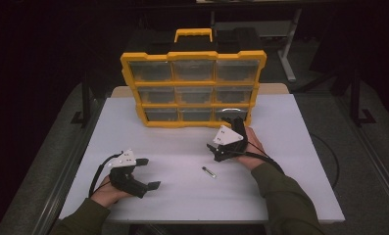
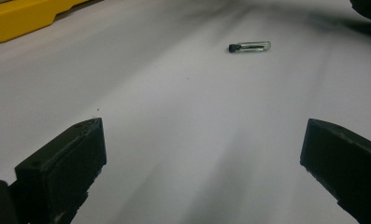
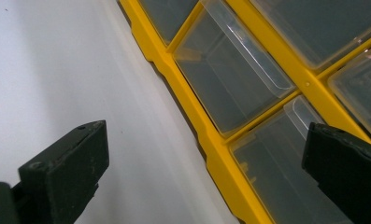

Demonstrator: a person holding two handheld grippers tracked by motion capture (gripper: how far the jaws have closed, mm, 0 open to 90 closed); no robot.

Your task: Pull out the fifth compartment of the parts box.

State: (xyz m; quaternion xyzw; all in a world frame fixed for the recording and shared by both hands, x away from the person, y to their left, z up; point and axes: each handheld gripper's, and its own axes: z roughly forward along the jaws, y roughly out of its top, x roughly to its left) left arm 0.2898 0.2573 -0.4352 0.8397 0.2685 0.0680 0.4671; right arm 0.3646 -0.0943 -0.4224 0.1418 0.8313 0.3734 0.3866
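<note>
1. A white table (image 1: 182,142) stands in a dark room, with grey floor on both sides and black frame legs beyond.
2. Landmark: a yellow drawer cabinet (image 1: 193,88) with nine clear drawers stands at the table's far middle.
3. Well in front of the cabinet, toward its left, the left gripper (image 1: 150,173) lies low, jaws spread wide and empty.
4. A small glass vial (image 1: 208,171) with a dark cap lies flat, well in front of the cabinet.
5. Just before the cabinet's lower right drawer (image 3: 272,172), the right gripper (image 1: 238,121) is held with jaws wide apart, gripping nothing.
</note>
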